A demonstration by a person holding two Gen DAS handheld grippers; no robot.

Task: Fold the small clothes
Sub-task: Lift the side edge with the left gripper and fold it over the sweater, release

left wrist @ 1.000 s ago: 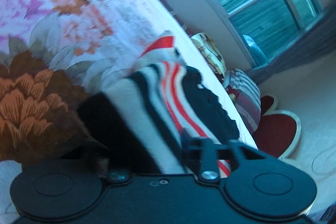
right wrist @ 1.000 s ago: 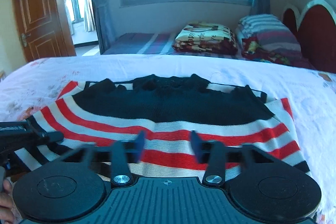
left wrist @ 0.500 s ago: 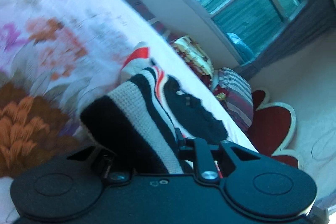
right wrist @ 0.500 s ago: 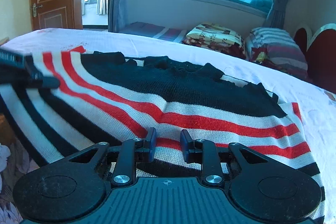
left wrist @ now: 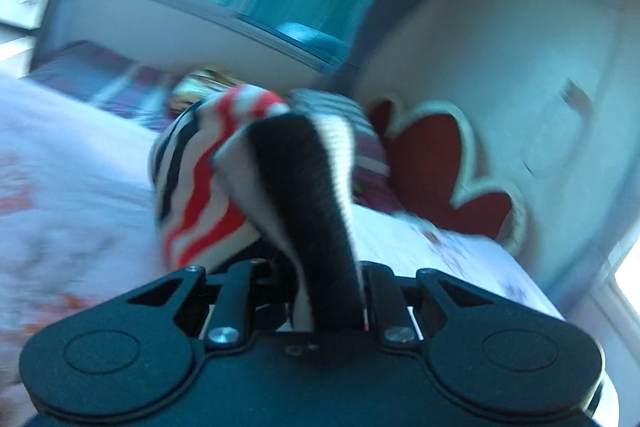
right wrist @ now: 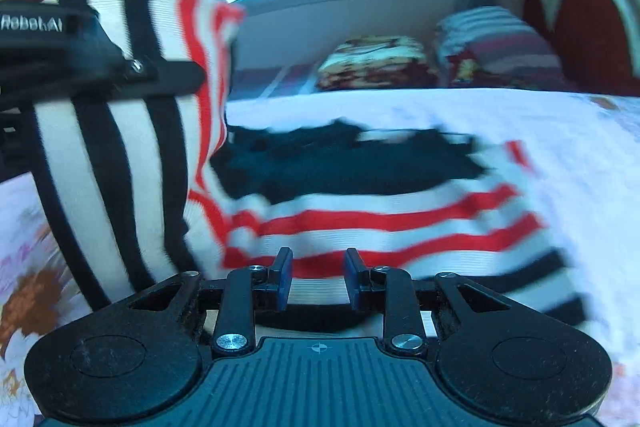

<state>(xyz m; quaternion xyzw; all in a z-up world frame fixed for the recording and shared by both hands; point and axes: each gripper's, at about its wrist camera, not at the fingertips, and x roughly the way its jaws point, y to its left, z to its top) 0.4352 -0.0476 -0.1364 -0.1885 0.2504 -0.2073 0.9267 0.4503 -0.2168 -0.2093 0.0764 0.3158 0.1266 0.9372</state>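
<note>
One side of the striped sweater (right wrist: 380, 223) hangs lifted off the bed (right wrist: 540, 115), pinched by your left gripper (left wrist: 320, 279). Right gripper (right wrist: 318, 277) fingers spread, seemingly over the hem. Carry it across, edges aligned.

The sweater (right wrist: 360, 211) is a small knit with a black upper part and red, white and black stripes below. Most of it lies flat on the bed (right wrist: 520, 115), black part toward the far side, striped hem nearest the right wrist camera. Its left side is lifted off the bed and stands up in a fold, the stripes there running vertically. Its outlines are blurred in both views.
</note>
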